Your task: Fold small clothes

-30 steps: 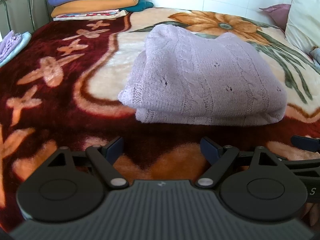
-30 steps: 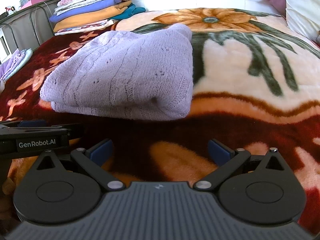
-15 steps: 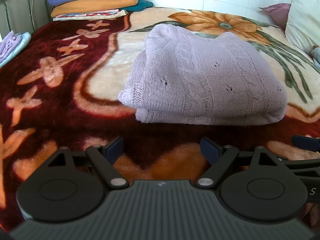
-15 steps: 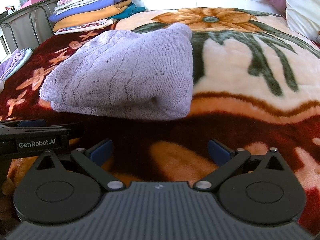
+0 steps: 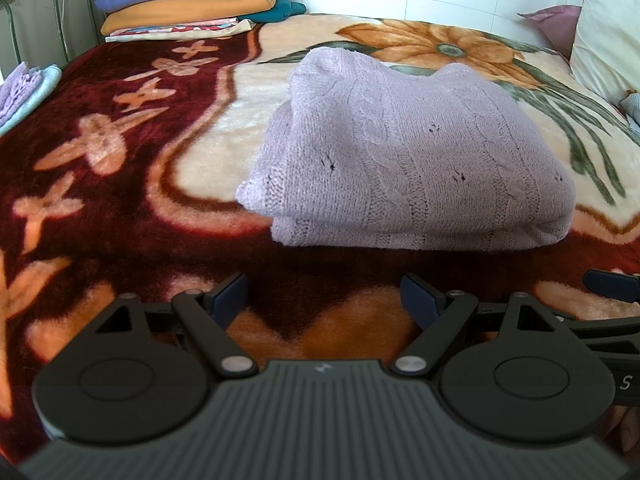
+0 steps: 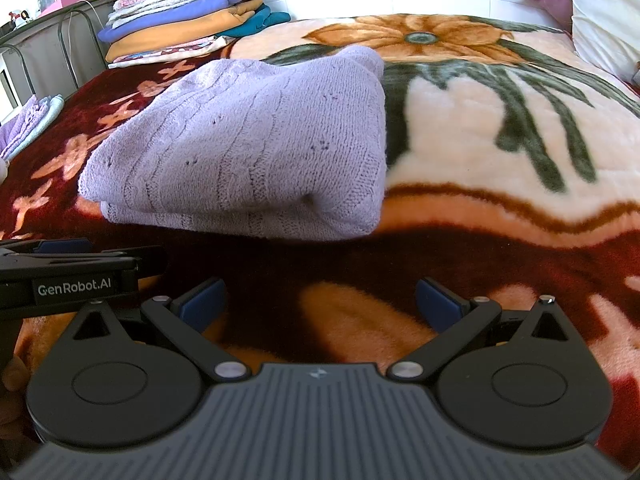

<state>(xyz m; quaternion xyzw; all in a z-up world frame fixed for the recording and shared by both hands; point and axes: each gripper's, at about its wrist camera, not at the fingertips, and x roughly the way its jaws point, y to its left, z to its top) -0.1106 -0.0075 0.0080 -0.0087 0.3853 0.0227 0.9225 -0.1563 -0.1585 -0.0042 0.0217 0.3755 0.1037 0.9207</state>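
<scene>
A lilac knitted sweater [image 5: 404,160] lies folded in a thick rectangle on the flowered blanket [image 5: 120,208]. It also shows in the right wrist view [image 6: 256,148], left of centre. My left gripper [image 5: 326,296] is open and empty, low over the blanket just short of the sweater's near edge. My right gripper [image 6: 320,300] is open and empty, short of the sweater's near right corner. The left gripper's side [image 6: 72,276] shows at the left of the right wrist view, and a right gripper fingertip [image 5: 612,284] at the right of the left wrist view.
A stack of folded blankets [image 5: 192,0] sits at the far left corner by a metal bed rail [image 5: 40,12]. Small folded cloths [image 5: 24,92] lie at the left edge. A white pillow [image 5: 608,40] and a pink pillow [image 5: 556,20] are at the far right.
</scene>
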